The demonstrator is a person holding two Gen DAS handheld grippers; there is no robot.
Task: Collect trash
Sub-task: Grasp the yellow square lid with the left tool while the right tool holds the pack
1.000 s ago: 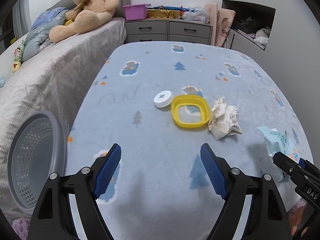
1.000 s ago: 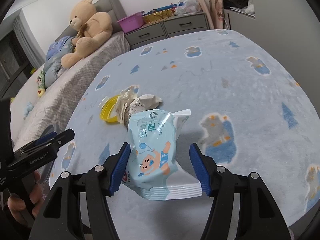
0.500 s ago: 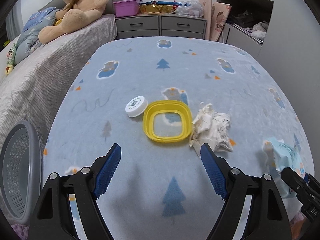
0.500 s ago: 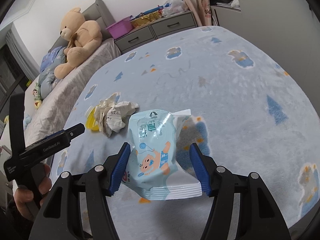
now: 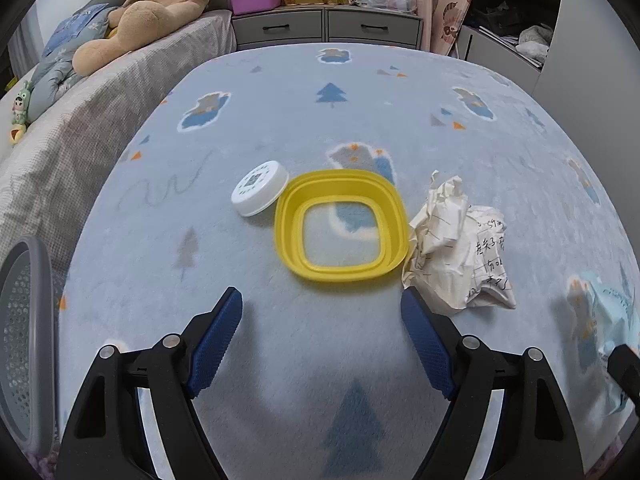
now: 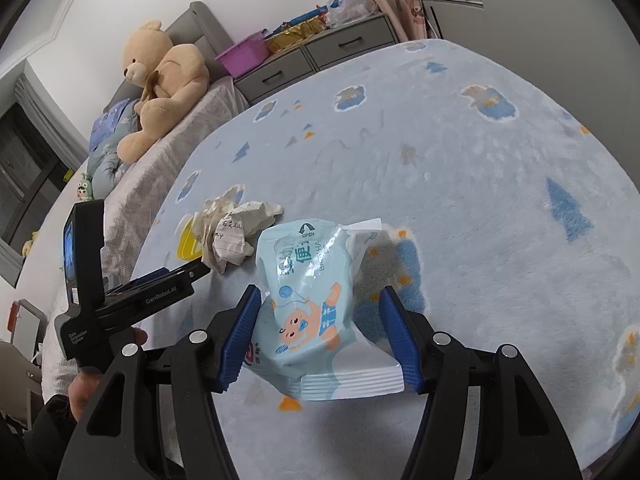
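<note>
My right gripper (image 6: 320, 332) is shut on a light blue wet-wipe packet (image 6: 308, 300) and holds it above the blue blanket; the packet also shows at the right edge of the left wrist view (image 5: 608, 344). My left gripper (image 5: 322, 344) is open and empty, just in front of a yellow square ring lid (image 5: 342, 226). A white round cap (image 5: 260, 188) lies at the lid's left. A crumpled paper ball (image 5: 460, 248) lies at the lid's right; it also shows in the right wrist view (image 6: 232, 232).
A grey perforated basket (image 5: 24, 344) stands off the bed at the left. A teddy bear (image 5: 148, 8) sits on the grey bed (image 5: 60, 152) at the back left. Grey drawers (image 5: 324, 30) with clutter line the far wall.
My left gripper has moved forward and right, close to the yellow lid and the paper. The basket has slid toward the left edge. My right gripper still holds the packet.
</note>
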